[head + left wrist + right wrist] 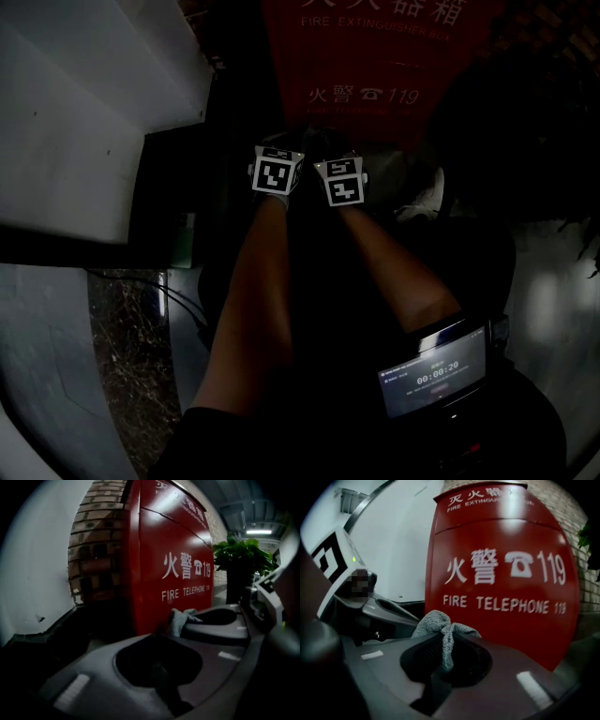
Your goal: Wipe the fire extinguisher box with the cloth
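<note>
Dark down here: left gripper [276, 172] and right gripper [342, 180] side by side, just below the red box [375, 56]; lit screen [433, 373] well below it.

We lose the top of the fire extinguisher box [375, 56] past the head view's upper edge, and its base sinks into darkness. In the left gripper view the right gripper [190, 617] covers part of the grey cloth [176, 623]; the right gripper view crops the potted plant [589, 538].

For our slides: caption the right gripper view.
Right gripper holds a grey cloth in front of the red fire extinguisher box.
</note>
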### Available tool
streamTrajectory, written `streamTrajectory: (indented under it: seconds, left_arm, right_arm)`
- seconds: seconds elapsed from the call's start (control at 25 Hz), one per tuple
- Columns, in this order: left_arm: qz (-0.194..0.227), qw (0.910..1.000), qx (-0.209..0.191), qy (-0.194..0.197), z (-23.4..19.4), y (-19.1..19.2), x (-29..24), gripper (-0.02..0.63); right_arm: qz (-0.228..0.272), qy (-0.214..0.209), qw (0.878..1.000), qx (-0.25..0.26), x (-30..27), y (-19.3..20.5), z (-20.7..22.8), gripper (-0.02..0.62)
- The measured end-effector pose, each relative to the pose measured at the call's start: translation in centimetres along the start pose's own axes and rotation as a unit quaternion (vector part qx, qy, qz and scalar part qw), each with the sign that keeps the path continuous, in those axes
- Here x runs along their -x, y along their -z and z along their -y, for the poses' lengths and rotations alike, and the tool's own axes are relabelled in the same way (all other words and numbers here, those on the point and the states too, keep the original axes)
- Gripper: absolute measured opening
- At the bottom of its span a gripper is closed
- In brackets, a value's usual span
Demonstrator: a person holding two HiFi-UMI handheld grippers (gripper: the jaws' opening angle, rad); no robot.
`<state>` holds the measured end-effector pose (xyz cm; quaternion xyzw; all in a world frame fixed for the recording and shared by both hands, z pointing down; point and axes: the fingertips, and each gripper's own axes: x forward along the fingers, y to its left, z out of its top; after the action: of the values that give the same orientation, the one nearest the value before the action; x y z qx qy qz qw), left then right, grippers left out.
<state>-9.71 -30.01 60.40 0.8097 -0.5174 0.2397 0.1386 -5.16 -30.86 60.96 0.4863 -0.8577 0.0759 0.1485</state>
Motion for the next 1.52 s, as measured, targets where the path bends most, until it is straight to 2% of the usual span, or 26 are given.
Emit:
streamTrajectory:
  seconds: [0.16, 0.32, 0.44, 0.64, 0.8, 0.96, 1.16, 1.4, 1.52]
  left_arm:
    - [-0.031, 0.9993, -0.004, 0.02, 0.2, 1.7, -1.8, 0.003]
    - [-0.052, 0.9975, -0.028, 0.038, 0.7, 2.6, -3.1, 0.003]
    - [-0.051, 0.9973, -0.027, 0.046, 1.2, 2.0, -3.2, 0.003]
    - [-0.042, 0.9965, -0.04, 0.059, 2.2, 1.6, -3.1, 0.003]
    - [-0.011, 0.9963, -0.042, 0.074, 3.2, 0.3, -2.7, 0.003]
    - [-0.001, 0.9939, -0.057, 0.094, 4.6, -0.2, -2.5, 0.003]
    - [0.012, 0.9934, -0.052, 0.102, 5.0, -0.8, -2.2, 0.003]
    - [0.018, 0.9926, -0.046, 0.111, 5.5, -1.2, -1.9, 0.003]
    - [0.02, 0.9921, -0.047, 0.114, 5.7, -1.4, -2.0, 0.003]
  right_arm:
    - [-0.014, -0.037, 0.999, -0.009, -2.3, 1.3, -1.2, 0.043]
    - [-0.016, -0.041, 0.999, -0.007, -3.5, 1.7, -0.7, 0.043]
    - [-0.018, -0.034, 0.999, 0.003, -3.5, 2.1, -0.2, 0.041]
    - [-0.041, 0.019, 0.999, -0.022, -2.3, 3.9, 3.8, 0.041]
    - [-0.055, 0.047, 0.997, -0.017, -1.2, 5.0, 6.8, 0.04]
    - [-0.072, 0.082, 0.994, -0.017, 0.2, 5.3, 9.4, 0.04]
    - [-0.079, 0.116, 0.989, -0.049, 1.3, 5.9, 12.3, 0.041]
    - [-0.099, 0.18, 0.973, -0.102, 3.6, 7.2, 16.5, 0.043]
    - [-0.081, 0.22, 0.963, -0.131, 4.8, 6.7, 19.3, 0.043]
